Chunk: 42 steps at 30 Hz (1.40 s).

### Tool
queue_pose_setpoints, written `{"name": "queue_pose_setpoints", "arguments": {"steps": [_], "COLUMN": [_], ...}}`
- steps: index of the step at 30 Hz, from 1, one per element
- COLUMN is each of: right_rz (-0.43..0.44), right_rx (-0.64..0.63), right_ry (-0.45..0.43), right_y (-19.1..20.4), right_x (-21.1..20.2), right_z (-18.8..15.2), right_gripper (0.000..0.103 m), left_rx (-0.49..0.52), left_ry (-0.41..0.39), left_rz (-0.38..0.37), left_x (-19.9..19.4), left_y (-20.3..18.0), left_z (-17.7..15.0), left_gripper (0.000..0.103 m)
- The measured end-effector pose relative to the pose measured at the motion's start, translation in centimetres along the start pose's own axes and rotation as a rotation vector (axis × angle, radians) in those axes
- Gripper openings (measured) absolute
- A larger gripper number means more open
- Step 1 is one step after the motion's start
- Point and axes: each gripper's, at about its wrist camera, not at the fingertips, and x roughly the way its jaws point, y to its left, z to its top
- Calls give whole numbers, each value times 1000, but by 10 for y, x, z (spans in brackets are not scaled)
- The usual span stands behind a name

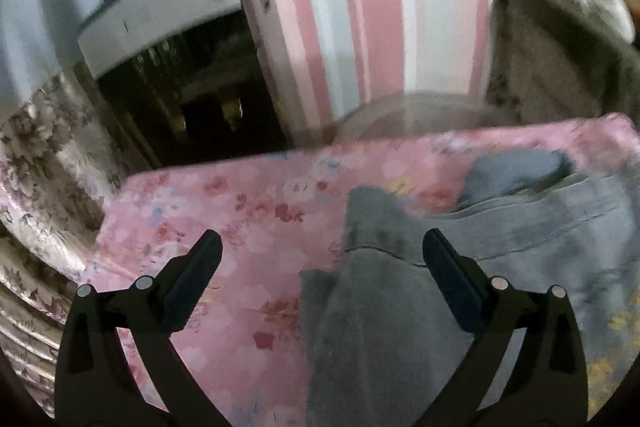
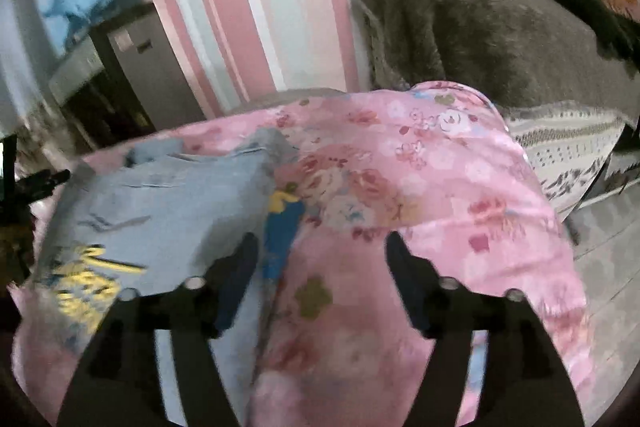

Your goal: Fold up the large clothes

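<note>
Left hand-held gripper (image 1: 322,249): jaws apart, released, above grey fleece sleeve at 6 o'clock. Right hand-held gripper (image 2: 322,251): spread, empty. Grey-blue printed sweatshirt (image 2: 160,211) lies rumpled on pink floral bedspread (image 2: 440,187) at 10 o'clock. Judgement: folding barely begun.

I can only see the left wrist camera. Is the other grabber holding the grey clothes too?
Observer: No. The right gripper has its jaws open, and nothing is pinched between them.
Operator: What's underneath it?
Observer: The edge of the grey-blue garment, right where it meets the pink floral bedspread.
Operator: Is there stuff past the bed on that side?
Observer: Yes. A white patterned cloth shows below the brown fuzzy blanket, and there is grey floor beyond the bed's edge.
</note>
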Motion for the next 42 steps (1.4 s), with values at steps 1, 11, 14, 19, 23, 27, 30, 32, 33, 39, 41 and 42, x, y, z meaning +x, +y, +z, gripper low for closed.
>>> {"name": "queue_pose_setpoints", "arguments": {"steps": [1,11,14,19,23,27,30,32,33,39,41,42], "right_rz": [40,100,133,139,124,145,187,247,273,391,409,422], "right_rx": [12,-24,5,-7,-21,-64,-40,-10,-3,-51,-54,-47], "right_ry": [-5,80,107,123,84,65,19,-32,-53,-109,-126,-131], "right_y": [3,52,54,68,76,83,85,90,96,155,173,178], "right_x": [-8,2,6,22,20,9,-4,-19,-25,-49,-53,-54], "right_z": [-4,-54,-61,-67,-69,-62,-54,-45,-40,-15,-7,-5], "right_gripper": [74,85,85,92,56,41,38,37,37,36,36,36], "left_rx": [-4,-22,-8,-13,-5,2,6,10,8,-33,-37,-32], "left_ry": [-18,-23,14,80,66,83,93,95,96,97,100,91], "left_rz": [-19,-231,-220,-203,-184,-179,-177,-175,-177,-238,-243,-233], "left_x": [-13,-80,-68,-38,-33,-29,-28,-28,-28,-28,-32,-38], "left_y": [-3,-96,-119,-128,-132,-133,-134,-136,-135,-123,-112,-101], "left_z": [0,-58,-76,-89,-98,-96,-95,-94,-94,-92,-89,-86], "left_gripper": [100,100,100,100,100,100,100,100,100,100,100,100]}}
